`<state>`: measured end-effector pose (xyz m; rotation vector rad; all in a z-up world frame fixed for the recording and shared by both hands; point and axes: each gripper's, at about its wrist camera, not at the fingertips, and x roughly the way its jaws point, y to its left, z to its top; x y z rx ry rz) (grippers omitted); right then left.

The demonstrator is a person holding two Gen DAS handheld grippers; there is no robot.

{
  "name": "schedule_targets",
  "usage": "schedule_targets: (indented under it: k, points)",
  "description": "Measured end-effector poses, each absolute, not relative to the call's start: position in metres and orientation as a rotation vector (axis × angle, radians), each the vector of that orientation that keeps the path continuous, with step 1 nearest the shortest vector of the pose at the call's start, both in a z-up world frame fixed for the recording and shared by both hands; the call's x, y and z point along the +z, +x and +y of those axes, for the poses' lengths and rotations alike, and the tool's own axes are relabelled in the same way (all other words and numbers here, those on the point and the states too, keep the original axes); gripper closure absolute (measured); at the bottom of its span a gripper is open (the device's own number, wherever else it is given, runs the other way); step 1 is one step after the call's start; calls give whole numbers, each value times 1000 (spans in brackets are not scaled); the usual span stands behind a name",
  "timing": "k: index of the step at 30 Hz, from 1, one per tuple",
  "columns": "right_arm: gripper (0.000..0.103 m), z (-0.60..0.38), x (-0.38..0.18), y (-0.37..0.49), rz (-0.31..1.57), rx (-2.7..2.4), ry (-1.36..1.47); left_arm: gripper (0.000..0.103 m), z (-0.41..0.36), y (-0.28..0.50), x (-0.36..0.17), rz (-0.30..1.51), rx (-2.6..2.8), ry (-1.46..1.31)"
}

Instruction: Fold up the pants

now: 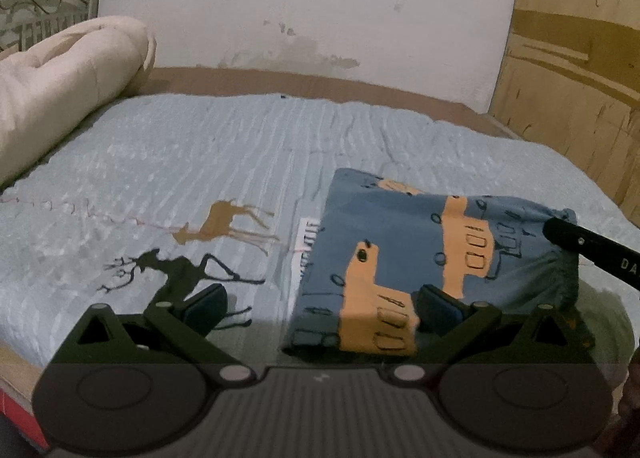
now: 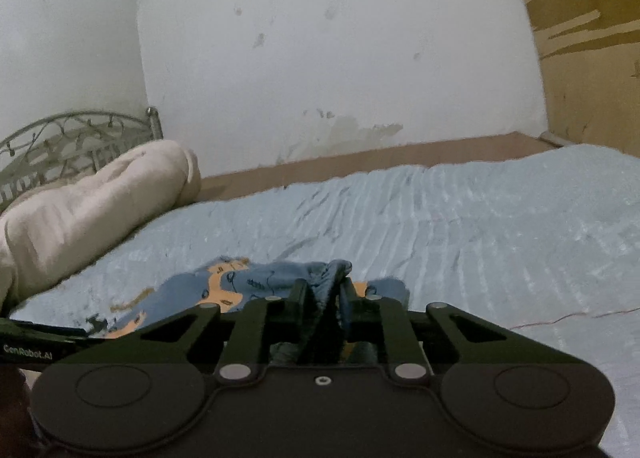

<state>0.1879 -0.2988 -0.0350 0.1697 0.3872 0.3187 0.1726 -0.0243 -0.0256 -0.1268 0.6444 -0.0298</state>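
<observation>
The pants (image 1: 404,254) are blue with orange vehicle prints and lie folded into a compact bundle on the light blue bedspread (image 1: 224,162). My left gripper (image 1: 320,306) is open and empty; its right finger rests over the near part of the pants, its left finger over bare bedspread. My right gripper (image 2: 325,290) is shut on a bunched edge of the pants (image 2: 256,278) and lifts that fabric slightly. The right gripper's finger (image 1: 576,238) shows at the pants' right edge in the left wrist view.
A rolled cream duvet (image 1: 60,86) lies at the bed's left by a metal headboard (image 1: 44,6). A white wall (image 1: 304,2) stands behind the bed and wooden panelling (image 1: 580,70) to the right. Deer prints (image 1: 224,218) mark the bedspread left of the pants.
</observation>
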Motion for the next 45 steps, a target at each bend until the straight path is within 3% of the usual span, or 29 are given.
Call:
schedule_targets:
  k: [5,10,13,14,15,18,27,33,38,45]
  points:
    - [85,-307,-46,189,436,271,184,1,-22,178,-36,693,-15,-127]
    - [70,-304,-54,185,457,233,166,1,-23,177,-36,689,-12,-113]
    - [41,-301,-48,179,435,221,164,1,-19,177,-33,681,-8,-140]
    - [24,-300,-47,178,432,221,170,1,-19,177,-34,683,-2,-146]
    - [15,-300,-45,180,433,223,176,1,-18,177,-35,689,1,-149]
    - [8,-291,-47,181,461,197,144,1,-18,177,-37,701,1,-139]
    - [3,-278,-77,141,450,142,-34,1,-23,165,-44,706,-50,-31]
    - [1,-283,-57,138,367,183,-31,1,-14,171,-28,686,-62,-91]
    - [1,-272,-34,176,329,227,-84,1,-13,198,-16,647,-7,-101]
    - [1,-241,-33,253,498,288,-108,1,-11,235,-27,717,40,-128]
